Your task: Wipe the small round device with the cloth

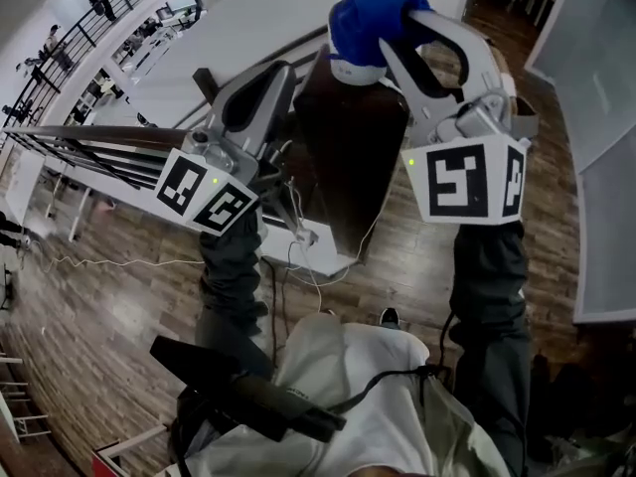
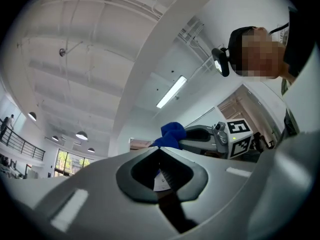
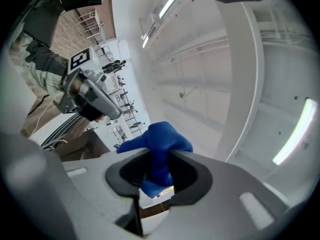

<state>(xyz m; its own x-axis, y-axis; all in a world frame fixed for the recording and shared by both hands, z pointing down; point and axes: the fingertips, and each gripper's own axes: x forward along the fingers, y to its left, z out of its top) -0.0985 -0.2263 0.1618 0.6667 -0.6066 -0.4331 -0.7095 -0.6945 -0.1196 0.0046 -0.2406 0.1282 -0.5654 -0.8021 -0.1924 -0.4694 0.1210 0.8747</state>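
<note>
Left tongs raised, jaws together; right tongs clamping cloth.

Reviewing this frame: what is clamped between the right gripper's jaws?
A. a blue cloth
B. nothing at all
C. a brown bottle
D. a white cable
A: in the right gripper view, the right gripper has its jaws closed on a bunched blue cloth.

Bunched blue cloth sits on the small white round device.

Top of small round device hidden under blue cloth, upper centre. In left hand-held gripper view, only its pale sliver shows between jaws.
</note>
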